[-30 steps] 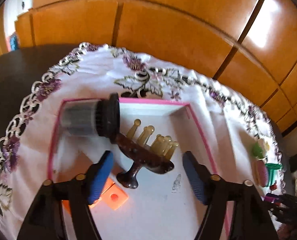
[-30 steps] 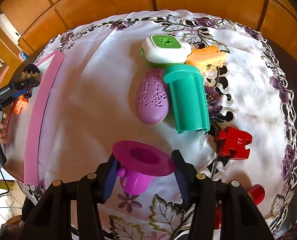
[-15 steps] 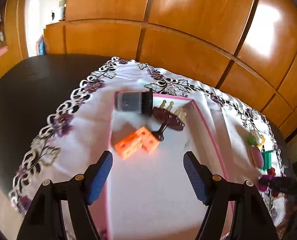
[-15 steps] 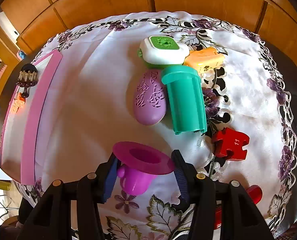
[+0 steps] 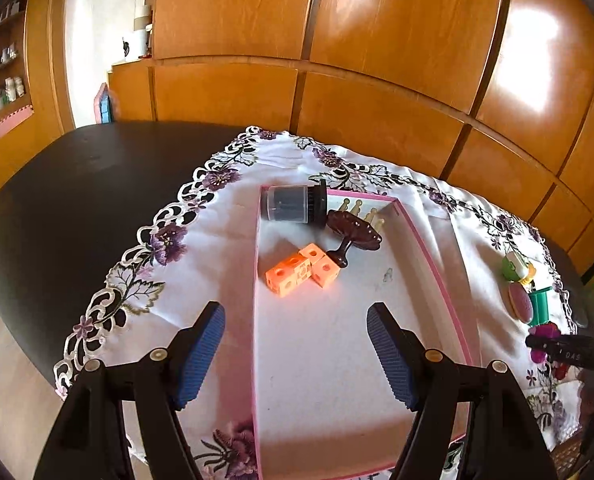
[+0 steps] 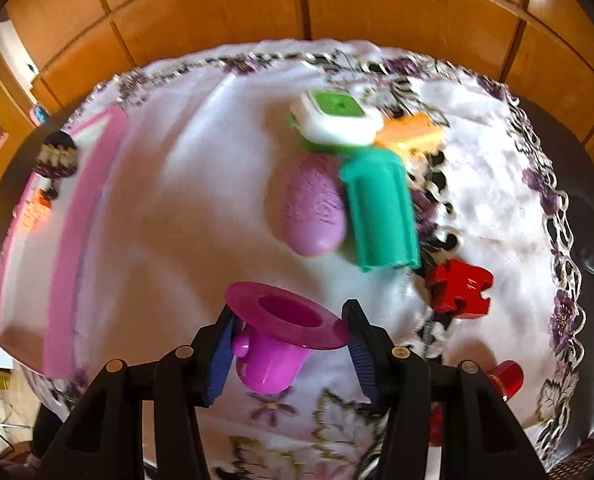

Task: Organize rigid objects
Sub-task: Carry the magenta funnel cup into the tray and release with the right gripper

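- Left gripper [image 5: 295, 354]: jaws spread apart with nothing between them, poised above the near end of the pink-rimmed tray [image 5: 437, 268].
- Tray contents, all ahead of the left gripper at the tray's far end: an orange block cluster [image 5: 301, 270] nearest; just beyond it a dark brown stand with cream pegs [image 5: 353, 232], tipped over; at the far left corner a dark cylindrical container [image 5: 295, 209] lying on its side, touching the stand.
- Right gripper [image 6: 287, 344]: clamped on a purple cup [image 6: 273, 344], the blue pads pressing the wide rim from either side; the cup's small knob sits by the left pad.
- Loose items on the embroidered cloth [image 6: 177, 200] ahead of the right gripper: a lilac oval case [image 6: 313, 204] touching a teal cylinder [image 6: 381, 212] to its right; beyond these a white-and-green square device [image 6: 335, 118] and an orange piece [image 6: 411, 134].
- To the right of the right gripper: a red puzzle piece [image 6: 459, 288], and nearer, a red cap [image 6: 505, 376].
- The tray appears far to the left in the right wrist view, well apart from the held cup.
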### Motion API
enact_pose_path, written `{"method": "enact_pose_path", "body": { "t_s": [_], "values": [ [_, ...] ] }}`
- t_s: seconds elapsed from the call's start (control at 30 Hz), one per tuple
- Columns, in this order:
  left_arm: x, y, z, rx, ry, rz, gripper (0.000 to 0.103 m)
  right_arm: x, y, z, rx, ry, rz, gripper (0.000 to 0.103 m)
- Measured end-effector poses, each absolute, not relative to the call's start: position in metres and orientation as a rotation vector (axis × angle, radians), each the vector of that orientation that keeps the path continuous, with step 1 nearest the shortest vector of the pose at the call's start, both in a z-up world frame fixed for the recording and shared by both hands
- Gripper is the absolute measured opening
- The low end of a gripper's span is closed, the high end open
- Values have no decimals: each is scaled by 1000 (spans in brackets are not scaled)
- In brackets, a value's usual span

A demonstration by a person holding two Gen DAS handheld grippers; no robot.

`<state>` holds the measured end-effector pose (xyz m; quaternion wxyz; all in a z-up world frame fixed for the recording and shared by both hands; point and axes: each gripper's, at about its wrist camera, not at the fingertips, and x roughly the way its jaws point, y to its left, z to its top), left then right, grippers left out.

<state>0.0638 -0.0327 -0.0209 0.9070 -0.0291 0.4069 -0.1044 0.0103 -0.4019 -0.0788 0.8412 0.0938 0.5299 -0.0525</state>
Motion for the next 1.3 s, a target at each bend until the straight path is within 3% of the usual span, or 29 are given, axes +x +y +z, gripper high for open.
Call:
{"method": "enact_pose_path", "body": {
  "t_s": [0.53,0.8,1.0,1.1,1.23,1.3],
  "values": [
    [60,4,-25,-107,839,-154,74,66,-236,-27,65,1007,284,52],
    [64,43,-25,-167,829,-57,74,89,-168,-44,35,1030,401,52],
    [66,61,-32,-186,846,-14,74,115,-122,-87,-4,1122,411,52],
    [65,62,-36,-171,849,-10,74,115,-114,-93,-5,1117,404,54],
    [66,60,-39,-168,854,-12,74,112,-124,-88,56,1133,414,69],
    [65,59,-38,-166,850,-14,74,109,-131,-84,89,1124,413,70]
  ]
}}
